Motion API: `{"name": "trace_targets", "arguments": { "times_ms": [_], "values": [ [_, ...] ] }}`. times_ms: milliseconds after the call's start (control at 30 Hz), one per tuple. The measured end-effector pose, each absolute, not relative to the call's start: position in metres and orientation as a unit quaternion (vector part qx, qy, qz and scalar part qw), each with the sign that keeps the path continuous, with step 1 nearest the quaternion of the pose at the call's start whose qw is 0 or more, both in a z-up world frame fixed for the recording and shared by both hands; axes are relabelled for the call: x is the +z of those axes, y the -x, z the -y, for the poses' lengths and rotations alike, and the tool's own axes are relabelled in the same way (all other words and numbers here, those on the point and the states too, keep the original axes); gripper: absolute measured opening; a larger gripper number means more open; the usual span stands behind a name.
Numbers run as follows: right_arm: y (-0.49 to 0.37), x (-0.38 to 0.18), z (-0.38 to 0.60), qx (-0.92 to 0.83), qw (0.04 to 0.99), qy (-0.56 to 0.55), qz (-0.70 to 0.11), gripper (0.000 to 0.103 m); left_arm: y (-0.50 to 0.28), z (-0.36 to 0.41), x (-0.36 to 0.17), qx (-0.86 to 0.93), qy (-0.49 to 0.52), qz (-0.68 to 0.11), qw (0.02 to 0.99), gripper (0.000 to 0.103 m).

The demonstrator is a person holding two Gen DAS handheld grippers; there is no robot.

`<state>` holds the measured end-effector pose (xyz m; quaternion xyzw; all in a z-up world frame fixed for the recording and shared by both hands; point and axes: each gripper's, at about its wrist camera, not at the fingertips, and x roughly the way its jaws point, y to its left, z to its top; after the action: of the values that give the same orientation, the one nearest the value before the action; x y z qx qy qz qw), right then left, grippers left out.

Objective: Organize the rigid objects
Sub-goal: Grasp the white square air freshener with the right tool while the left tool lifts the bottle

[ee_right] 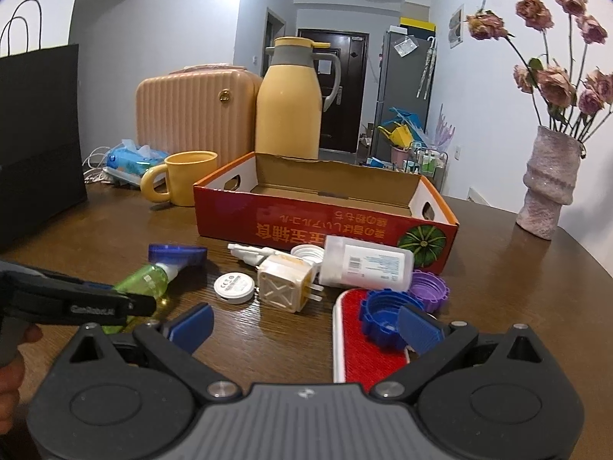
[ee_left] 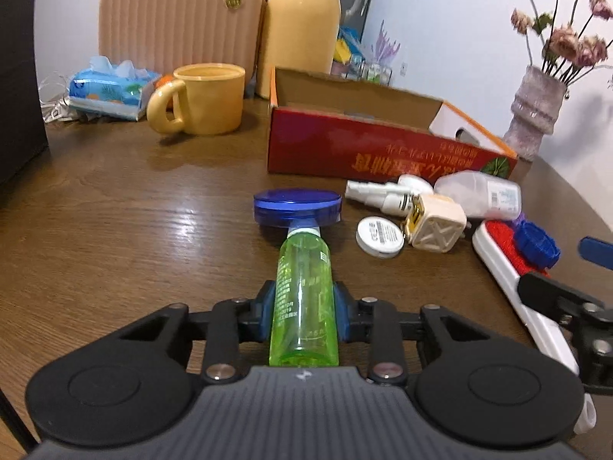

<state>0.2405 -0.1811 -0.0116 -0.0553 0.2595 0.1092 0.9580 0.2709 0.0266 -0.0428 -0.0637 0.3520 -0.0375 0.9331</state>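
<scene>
- My left gripper (ee_left: 304, 312) has its fingers clenched on the green bottle (ee_left: 304, 291), which lies on the table (ee_left: 134, 230) just in front of the red box (ee_left: 345, 145).
- I'd lift it level, since the wide blue cap (ee_left: 297, 207) makes it nose-heavy, then carry it over the box's near wall.
- My right gripper (ee_right: 306, 324) hangs with fingers released above the red brush (ee_right: 360, 349); I'd keep it clear of the left's path.

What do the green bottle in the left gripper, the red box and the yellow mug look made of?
Green bottle: clear tinted plastic, probably; the table shows through it, with glossy highlights.
Red box: printed cardboard; brown raw inner walls, ragged cut edge.
Yellow mug: likely glazed ceramic; thick walls, chunky handle, soft sheen.
</scene>
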Motion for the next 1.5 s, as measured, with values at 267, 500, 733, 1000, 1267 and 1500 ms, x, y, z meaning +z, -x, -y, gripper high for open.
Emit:
{"name": "trace_targets", "arguments": {
  "times_ms": [267,500,733,1000,1267,1500],
  "values": [
    [-0.261,-0.01,0.162,0.11,0.95,0.05,-0.287,0.094,-0.253,-0.046,-0.031,-0.055,0.087,-0.313,0.944,0.031],
    [-0.287,-0.012,0.148,0.095,0.943,0.033,-0.317,0.09,-0.234,-0.063,-0.023,-0.064,0.101,-0.279,0.953,0.031],
    [-0.318,-0.016,0.141,0.075,0.932,0.013,-0.353,0.079,-0.231,-0.081,-0.023,-0.044,0.118,-0.269,0.955,0.031],
    [-0.344,-0.02,0.137,0.053,0.925,-0.002,-0.377,0.067,-0.234,-0.099,-0.023,-0.016,0.136,-0.269,0.953,0.031],
    [-0.353,-0.026,0.127,0.037,0.923,0.012,-0.383,0.062,-0.239,-0.11,-0.027,0.008,0.15,-0.277,0.949,0.031],
    [-0.354,-0.028,0.116,0.032,0.925,0.048,-0.376,0.049,-0.24,-0.114,-0.029,0.017,0.157,-0.28,0.947,0.031]
  ]
}}
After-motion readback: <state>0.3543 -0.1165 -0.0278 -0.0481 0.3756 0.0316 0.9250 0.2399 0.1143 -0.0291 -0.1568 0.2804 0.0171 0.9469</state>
